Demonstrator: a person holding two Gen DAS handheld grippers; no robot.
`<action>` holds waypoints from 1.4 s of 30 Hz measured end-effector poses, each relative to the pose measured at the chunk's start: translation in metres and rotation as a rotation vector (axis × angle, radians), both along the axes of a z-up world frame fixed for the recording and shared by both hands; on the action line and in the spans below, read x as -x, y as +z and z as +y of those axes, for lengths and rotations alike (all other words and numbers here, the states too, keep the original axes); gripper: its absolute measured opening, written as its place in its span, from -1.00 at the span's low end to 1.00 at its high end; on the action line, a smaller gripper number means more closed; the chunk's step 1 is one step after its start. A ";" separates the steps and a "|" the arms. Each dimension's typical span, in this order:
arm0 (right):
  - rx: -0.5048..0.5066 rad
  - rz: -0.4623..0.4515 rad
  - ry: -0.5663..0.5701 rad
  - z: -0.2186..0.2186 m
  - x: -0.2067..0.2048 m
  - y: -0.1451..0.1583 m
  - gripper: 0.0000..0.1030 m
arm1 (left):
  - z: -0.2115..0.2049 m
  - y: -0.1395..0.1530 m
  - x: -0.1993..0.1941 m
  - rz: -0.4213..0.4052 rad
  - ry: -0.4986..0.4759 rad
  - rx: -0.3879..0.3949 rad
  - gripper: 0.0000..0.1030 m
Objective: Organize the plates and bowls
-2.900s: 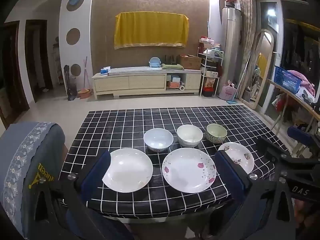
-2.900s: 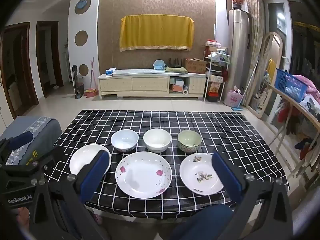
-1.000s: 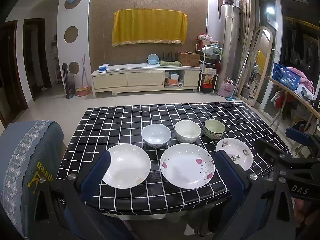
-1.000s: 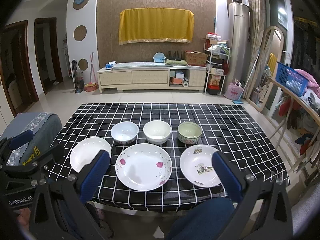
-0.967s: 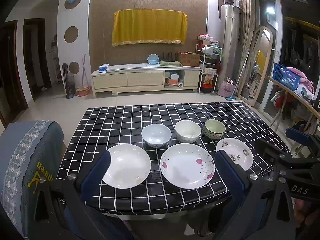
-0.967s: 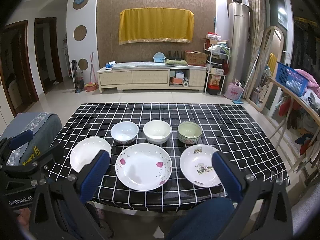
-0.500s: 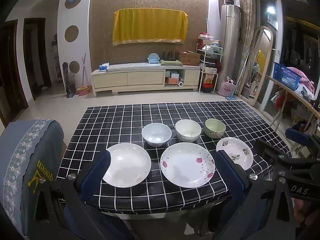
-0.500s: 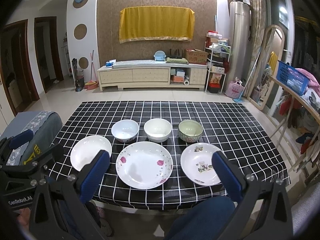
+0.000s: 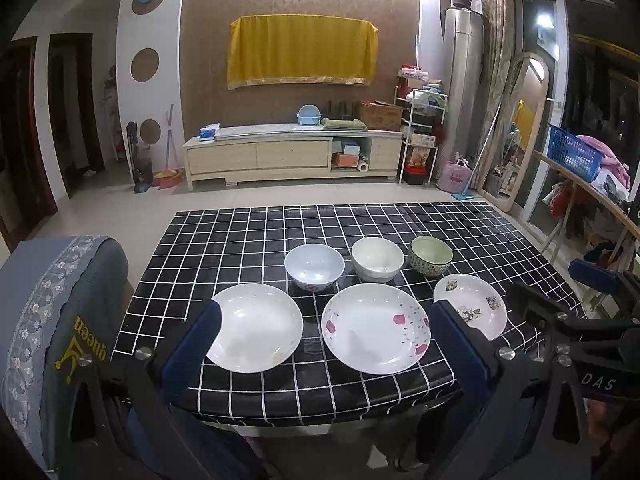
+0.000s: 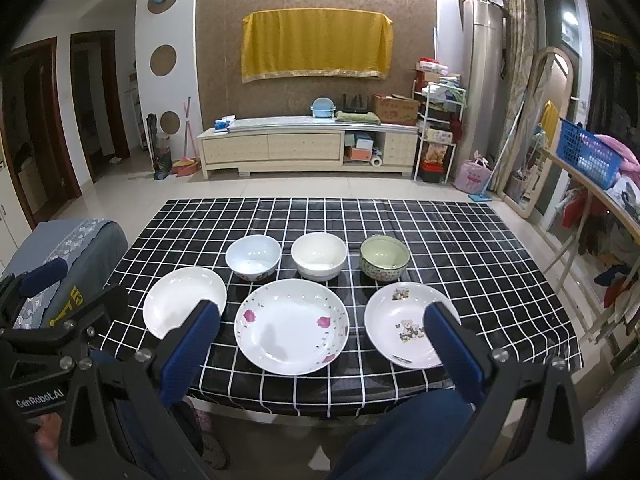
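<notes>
Left tool (image 10: 64, 316) reads "GenRobot.AI"; right tool (image 9: 580, 312) "DAS".

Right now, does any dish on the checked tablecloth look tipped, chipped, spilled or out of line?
Nothing stands out. Three bowls sit upright in a row behind three plates; all look empty and intact on the black checked tablecloth.

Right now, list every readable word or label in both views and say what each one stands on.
"GenRobot.AI": black frame of the left gripper, seen from the right wrist view.
"DAS": black frame of the right gripper, seen from the left wrist view.
"queen", mirrored, in yellow: grey-blue chair cover.
Cardboard box print: too blurred to read.
</notes>
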State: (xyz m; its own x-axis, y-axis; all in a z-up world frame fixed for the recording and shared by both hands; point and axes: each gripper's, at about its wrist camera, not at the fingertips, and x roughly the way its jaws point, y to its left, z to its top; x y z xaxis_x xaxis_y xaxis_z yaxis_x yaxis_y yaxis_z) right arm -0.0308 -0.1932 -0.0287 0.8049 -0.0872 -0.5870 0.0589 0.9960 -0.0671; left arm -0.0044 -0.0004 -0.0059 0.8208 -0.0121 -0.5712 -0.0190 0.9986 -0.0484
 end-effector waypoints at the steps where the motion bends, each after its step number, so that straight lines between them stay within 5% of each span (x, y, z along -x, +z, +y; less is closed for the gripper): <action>1: 0.001 0.000 0.000 0.000 0.000 0.000 1.00 | 0.000 0.000 0.000 -0.001 0.001 -0.001 1.00; 17: -0.017 -0.003 -0.004 -0.002 -0.010 0.003 1.00 | 0.003 0.003 -0.003 -0.002 -0.007 -0.009 1.00; 29: -0.031 -0.035 0.111 0.029 -0.073 0.007 1.00 | 0.065 0.011 -0.038 0.031 0.094 -0.009 1.00; 42: -0.057 0.204 0.269 0.085 -0.171 -0.059 1.00 | 0.146 -0.045 -0.092 0.189 0.222 0.018 1.00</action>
State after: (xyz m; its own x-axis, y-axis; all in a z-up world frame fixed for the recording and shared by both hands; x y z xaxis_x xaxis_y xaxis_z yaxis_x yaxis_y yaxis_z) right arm 0.1406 -0.1078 -0.0880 0.6601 0.1504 -0.7360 -0.2158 0.9764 0.0061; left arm 0.0880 0.1454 -0.0514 0.6835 0.1447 -0.7154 -0.2472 0.9681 -0.0405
